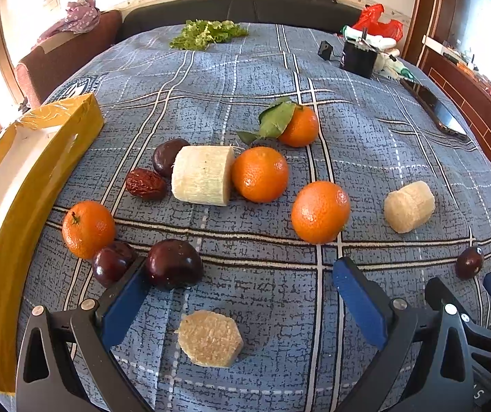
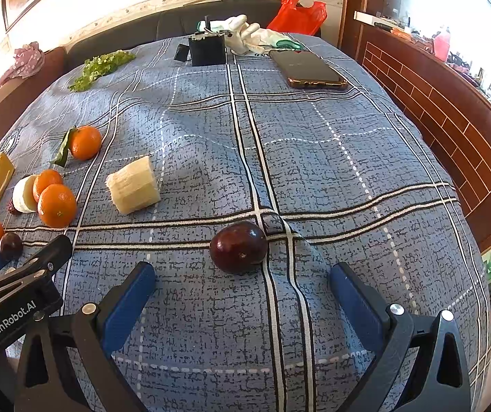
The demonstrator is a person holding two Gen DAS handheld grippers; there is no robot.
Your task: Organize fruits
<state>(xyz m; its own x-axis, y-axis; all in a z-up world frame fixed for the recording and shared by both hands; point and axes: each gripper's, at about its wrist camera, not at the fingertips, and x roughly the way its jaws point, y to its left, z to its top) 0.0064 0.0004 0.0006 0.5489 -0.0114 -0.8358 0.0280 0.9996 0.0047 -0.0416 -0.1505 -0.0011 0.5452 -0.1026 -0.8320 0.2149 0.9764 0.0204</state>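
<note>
Fruit is scattered all over the blue plaid cloth (image 1: 245, 79) covering the worktop; nothing sorted yet as far as I can tell, and the yellow box (image 1: 15, 178) along the left edge looks like the likely drop-off, though that's my guess.

Left gripper (image 1: 238, 295) has its fingers spread wide, gripping nothing; a dark plum (image 1: 173, 263) sits right against the inside of its left finger and a peeled cane slice (image 1: 210, 339) lies between the fingers, lower down; so it could be lining up on either one. Right gripper (image 2: 242, 295) is spread open too and empty, with a lone plum (image 2: 238, 251) just ahead, centred between the fingers; that reads like a set-up for a straight grab.

The left wrist view gives the main cluster: four oranges, e.g. the middle orange (image 1: 260, 174) touching a pale cane chunk (image 1: 203, 175), a red date (image 1: 145, 183) beside it, plus the box interior. The right wrist view shows little of that pile, squeezed at its edge; instead you get the phone (image 2: 310, 68), the black device (image 2: 208, 49) and the lettuce (image 2: 101, 65) at the far end much more clearly.
</note>
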